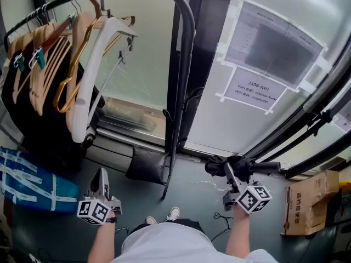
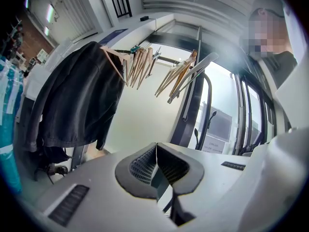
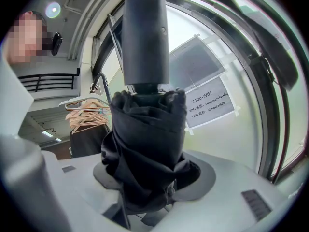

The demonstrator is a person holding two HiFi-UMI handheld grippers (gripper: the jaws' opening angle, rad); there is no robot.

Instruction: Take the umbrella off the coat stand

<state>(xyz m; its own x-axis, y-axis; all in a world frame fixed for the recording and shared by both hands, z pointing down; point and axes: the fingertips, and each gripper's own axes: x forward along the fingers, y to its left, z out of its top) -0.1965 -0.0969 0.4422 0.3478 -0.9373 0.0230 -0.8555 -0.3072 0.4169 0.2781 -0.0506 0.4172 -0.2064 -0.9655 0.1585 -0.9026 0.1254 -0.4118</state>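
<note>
Folded black fabric umbrella [image 1: 216, 166]: lower right of the head view, lying level, clamped in right gripper [image 1: 231, 173] jaws, right of black metal coat stand [image 1: 188, 64]. Left gripper [image 1: 101, 175]: lower left, jaws together, empty.

The rack pole [image 1: 173, 141] stands in the middle. Hangers [image 1: 55, 70] crowd its left. Its right is open up to the glass [image 1: 219, 114].

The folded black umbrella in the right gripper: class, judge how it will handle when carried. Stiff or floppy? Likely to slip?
The umbrella is probably rigid lengthwise, since its handle stands straight out. Its bunched fabric looks soft, so the right gripper likely squeezes cloth that may shift. It looks compact, so probably light.
</note>
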